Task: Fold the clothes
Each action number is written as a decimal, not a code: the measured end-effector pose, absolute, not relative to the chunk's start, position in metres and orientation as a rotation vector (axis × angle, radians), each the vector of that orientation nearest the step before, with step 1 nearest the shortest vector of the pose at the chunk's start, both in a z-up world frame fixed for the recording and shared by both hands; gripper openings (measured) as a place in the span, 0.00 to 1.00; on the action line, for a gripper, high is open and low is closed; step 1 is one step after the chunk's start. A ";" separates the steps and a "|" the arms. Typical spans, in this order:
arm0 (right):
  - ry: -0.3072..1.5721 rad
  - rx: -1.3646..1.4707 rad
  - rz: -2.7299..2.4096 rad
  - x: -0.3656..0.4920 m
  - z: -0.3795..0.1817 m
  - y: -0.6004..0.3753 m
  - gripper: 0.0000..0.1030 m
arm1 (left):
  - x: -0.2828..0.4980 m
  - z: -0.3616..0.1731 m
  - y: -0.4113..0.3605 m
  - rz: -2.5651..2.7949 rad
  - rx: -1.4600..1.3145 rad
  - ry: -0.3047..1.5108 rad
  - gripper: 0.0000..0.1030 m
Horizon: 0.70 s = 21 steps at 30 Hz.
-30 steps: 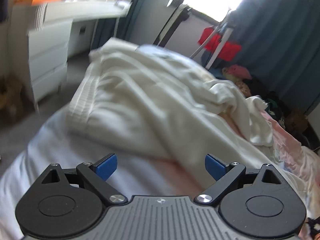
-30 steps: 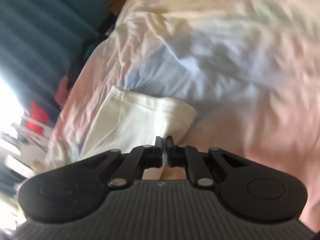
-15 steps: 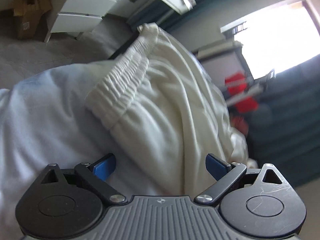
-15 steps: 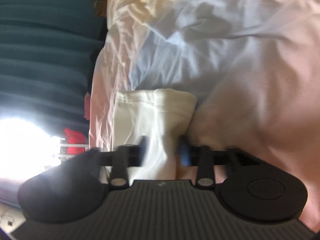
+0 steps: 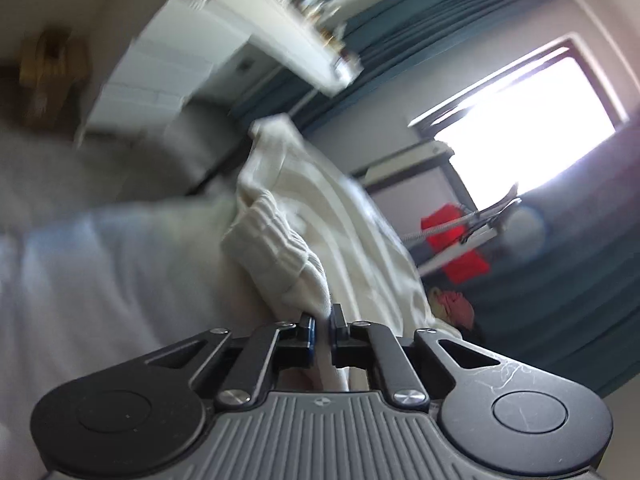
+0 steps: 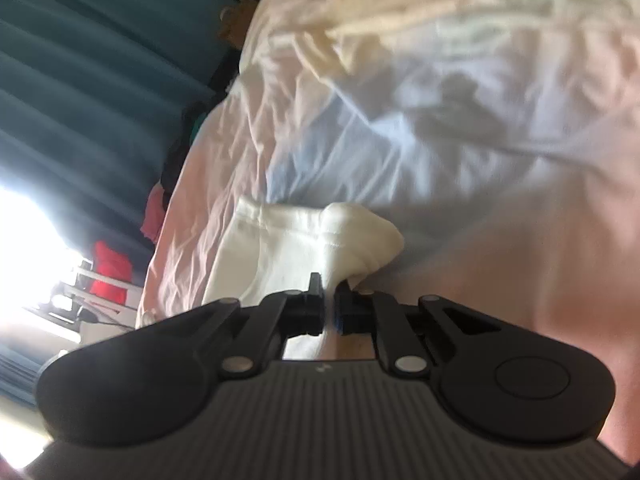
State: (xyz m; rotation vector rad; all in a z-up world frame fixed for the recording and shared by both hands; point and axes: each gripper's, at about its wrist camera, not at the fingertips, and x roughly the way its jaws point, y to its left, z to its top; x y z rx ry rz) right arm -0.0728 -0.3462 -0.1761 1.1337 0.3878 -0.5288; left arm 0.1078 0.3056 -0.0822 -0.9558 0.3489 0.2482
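A cream-white garment with a ribbed elastic waistband (image 5: 276, 248) lies on the bed. In the left wrist view my left gripper (image 5: 322, 326) is shut on the waistband end, with cloth bunched between the jaws. In the right wrist view my right gripper (image 6: 330, 300) is shut on a hem corner of the same white garment (image 6: 320, 236), which lies on the pale pink and blue bedsheet (image 6: 460, 128). The rest of the garment runs away from each gripper.
A white desk with drawers (image 5: 192, 60) stands beyond the bed's edge. Teal curtains (image 6: 80, 80) and a bright window (image 5: 520, 120) are behind. A drying rack with a red cloth (image 5: 452, 236) stands near the window. Grey carpet (image 5: 100, 168) lies beside the bed.
Both grippers have closed on the white garment: the left on the waistband, the right on the hem corner. The left view has tilted and moved closer to the cloth.
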 end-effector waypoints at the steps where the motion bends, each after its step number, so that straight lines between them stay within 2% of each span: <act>1: 0.374 1.130 -0.527 -0.075 -0.173 -0.346 0.06 | 0.101 -0.076 0.308 0.239 -0.961 0.317 0.04; 4: 0.300 1.102 -0.510 -0.084 -0.158 -0.352 0.05 | 0.077 -0.060 0.316 0.212 -0.983 0.211 0.03; 7: 0.249 1.080 -0.524 -0.095 -0.148 -0.358 0.05 | 0.047 -0.055 0.332 0.194 -1.117 0.117 0.02; 11: 0.237 1.087 -0.626 -0.111 -0.147 -0.364 0.05 | 0.027 -0.053 0.338 0.285 -1.171 0.140 0.02; 14: 0.284 1.113 -0.710 -0.121 -0.153 -0.370 0.05 | 0.033 -0.046 0.333 0.436 -1.019 0.301 0.02; 17: 0.412 1.095 -0.723 -0.115 -0.163 -0.376 0.06 | 0.052 -0.038 0.317 0.523 -0.800 0.459 0.03; 21: 0.519 1.022 -0.727 -0.106 -0.170 -0.378 0.09 | 0.061 -0.035 0.308 0.556 -0.706 0.549 0.04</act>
